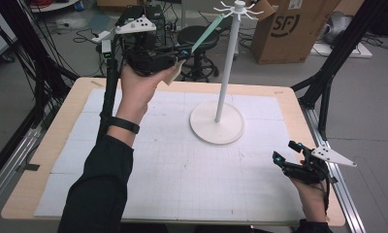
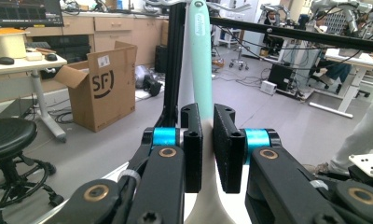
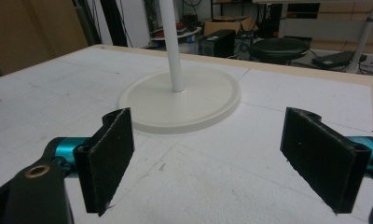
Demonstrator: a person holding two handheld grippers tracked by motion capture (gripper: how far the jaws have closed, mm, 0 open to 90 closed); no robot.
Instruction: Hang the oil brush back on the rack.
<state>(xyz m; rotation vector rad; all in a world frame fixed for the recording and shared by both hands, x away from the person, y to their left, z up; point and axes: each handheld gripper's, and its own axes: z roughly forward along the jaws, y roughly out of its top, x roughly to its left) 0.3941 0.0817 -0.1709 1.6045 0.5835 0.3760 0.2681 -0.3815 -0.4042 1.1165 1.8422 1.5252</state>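
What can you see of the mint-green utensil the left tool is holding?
The long mint-green utensil with a cream lower end looks like smooth plastic or silicone. The left tool, raised above the table's far edge, is clamped on its cream part. Its green handle slants up toward the hook ring of the white stand; a hole shows near its tip. Whether it's hooked is unclear.

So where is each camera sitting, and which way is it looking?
High view: above the person's side, looking forward and down at the table; both forearms, left gripper and right gripper show.
Left gripper view: rides the raised left gripper, looking up along a mint utensil between its jaws.
Right gripper view: rides the low right gripper, looking across the table at the white stand.
Shared: high and right gripper views both show the stand's round base.
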